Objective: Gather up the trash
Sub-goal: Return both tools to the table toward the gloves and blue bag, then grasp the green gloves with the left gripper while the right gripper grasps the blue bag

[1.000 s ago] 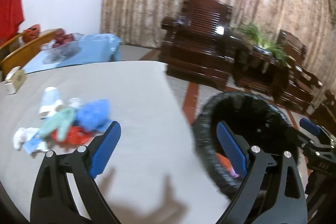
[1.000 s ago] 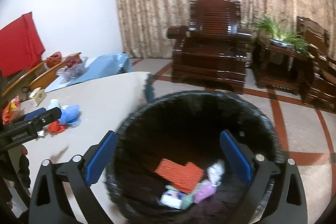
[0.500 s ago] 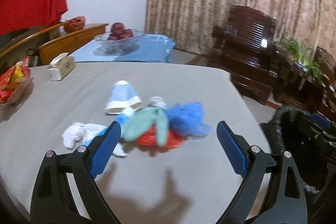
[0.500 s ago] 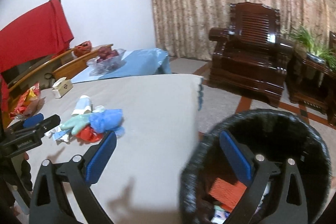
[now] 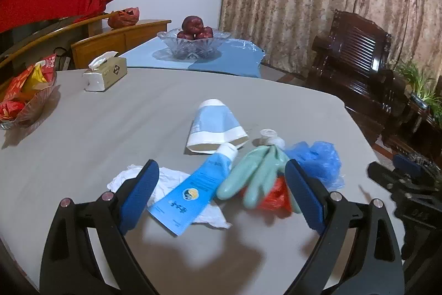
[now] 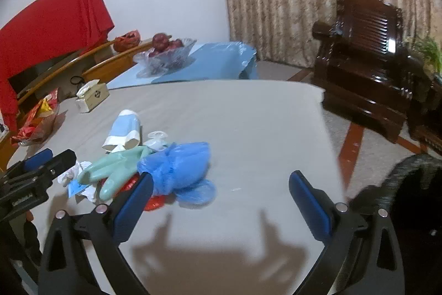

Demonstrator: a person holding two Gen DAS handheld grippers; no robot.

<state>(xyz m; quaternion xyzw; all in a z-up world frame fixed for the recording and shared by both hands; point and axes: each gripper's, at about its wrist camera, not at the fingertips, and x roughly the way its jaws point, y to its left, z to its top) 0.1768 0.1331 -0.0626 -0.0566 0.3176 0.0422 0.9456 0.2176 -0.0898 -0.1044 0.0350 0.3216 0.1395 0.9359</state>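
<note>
A pile of trash lies on the grey table [image 5: 110, 129]: a flattened blue-and-white paper cup [image 5: 214, 126], a blue tube [image 5: 193, 192], crumpled white tissue [image 5: 165, 181], a green rubber glove [image 5: 254, 170], a red wrapper [image 5: 276, 195] and a blue plastic bag [image 5: 317, 159]. My left gripper [image 5: 221, 192] is open and empty, just above and before the pile. My right gripper [image 6: 221, 201] is open and empty, to the right of the pile, with the blue bag [image 6: 179, 167] by its left finger. The black-lined trash bin [image 6: 408, 184] stands off the table's right edge.
A tissue box [image 5: 106, 71] and a bowl of red snack packets [image 5: 25, 98] sit at the table's left. A glass bowl of apples [image 5: 193, 42] stands on a blue-covered table behind. Dark wooden armchairs [image 6: 367, 46] stand to the right.
Both grippers have swung left, away from the trash bin and toward the trash pile. The bin has slid out to the right edge of both views. Both stay open.
</note>
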